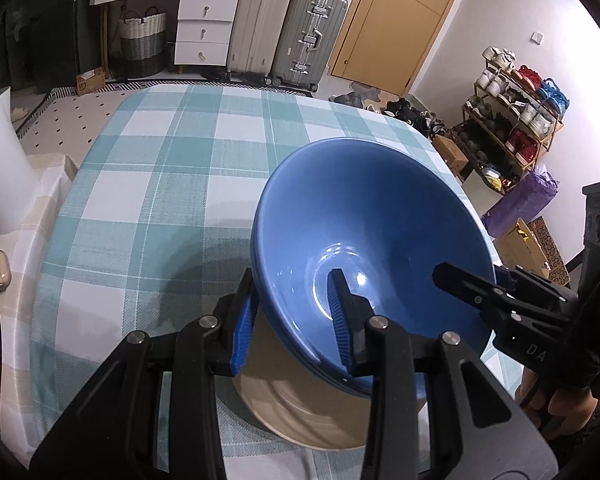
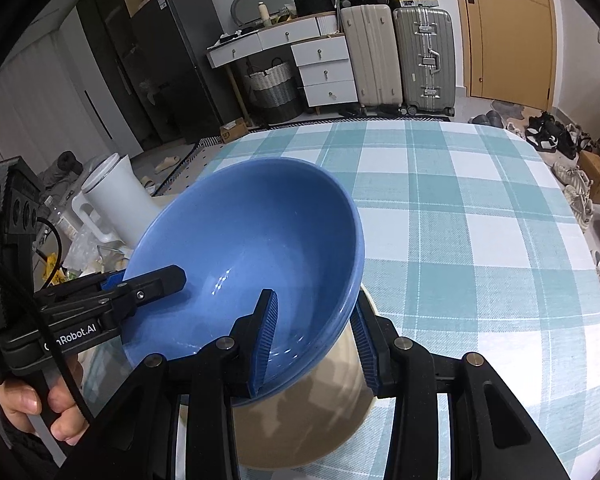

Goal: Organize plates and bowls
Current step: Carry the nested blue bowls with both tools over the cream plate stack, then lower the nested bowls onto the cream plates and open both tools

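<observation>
A stack of blue bowls (image 1: 372, 232) is held between both grippers above a beige plate (image 1: 300, 412) on the checked tablecloth. My left gripper (image 1: 292, 320) straddles the near-left rim, one pad inside and one outside, shut on the stack. My right gripper (image 2: 316, 340) straddles the opposite rim of the same blue bowls (image 2: 244, 248), shut on them. The right gripper shows in the left wrist view (image 1: 476, 292); the left gripper shows in the right wrist view (image 2: 140, 284). The beige plate (image 2: 312, 420) lies under the bowls.
A white jug (image 2: 116, 200) and clutter stand off the table's left side. The checked tablecloth (image 1: 172, 184) stretches to the far edge. Suitcases (image 1: 288, 28), drawers and a shoe rack (image 1: 516, 120) stand beyond.
</observation>
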`<state>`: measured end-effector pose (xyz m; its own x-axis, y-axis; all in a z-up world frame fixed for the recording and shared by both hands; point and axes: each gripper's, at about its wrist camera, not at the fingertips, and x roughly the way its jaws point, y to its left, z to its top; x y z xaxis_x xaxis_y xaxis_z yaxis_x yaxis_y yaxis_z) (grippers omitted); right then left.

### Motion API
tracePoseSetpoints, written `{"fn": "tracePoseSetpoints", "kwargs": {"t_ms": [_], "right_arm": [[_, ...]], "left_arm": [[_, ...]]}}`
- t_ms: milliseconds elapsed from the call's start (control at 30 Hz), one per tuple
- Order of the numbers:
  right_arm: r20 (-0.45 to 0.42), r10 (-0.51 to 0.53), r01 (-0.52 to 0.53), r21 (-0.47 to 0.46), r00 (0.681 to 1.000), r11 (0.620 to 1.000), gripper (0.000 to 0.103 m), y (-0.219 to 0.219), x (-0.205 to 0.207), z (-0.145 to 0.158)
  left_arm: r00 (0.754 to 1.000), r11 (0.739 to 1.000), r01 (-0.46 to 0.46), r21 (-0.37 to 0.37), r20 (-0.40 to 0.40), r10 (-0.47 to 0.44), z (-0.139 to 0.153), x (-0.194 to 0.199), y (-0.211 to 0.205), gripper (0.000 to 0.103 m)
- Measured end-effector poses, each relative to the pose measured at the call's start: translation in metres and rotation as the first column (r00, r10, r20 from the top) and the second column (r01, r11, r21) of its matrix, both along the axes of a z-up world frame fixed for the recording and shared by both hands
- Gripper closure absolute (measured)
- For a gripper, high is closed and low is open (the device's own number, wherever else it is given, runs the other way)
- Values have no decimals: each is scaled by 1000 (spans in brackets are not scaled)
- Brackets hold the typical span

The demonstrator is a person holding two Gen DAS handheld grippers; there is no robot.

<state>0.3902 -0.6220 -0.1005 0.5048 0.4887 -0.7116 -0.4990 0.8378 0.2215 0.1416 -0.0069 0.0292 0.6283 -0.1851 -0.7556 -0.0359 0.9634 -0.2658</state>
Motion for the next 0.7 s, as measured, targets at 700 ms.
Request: {"fn": "tracePoseSetpoints", "kwargs": {"t_ms": [700], "right_arm": [[15,-4,3,33,1000,999,33,-19,0,8]], "left_arm": [[999,999,-4,52,54,1,-4,-3,17,43]]}}
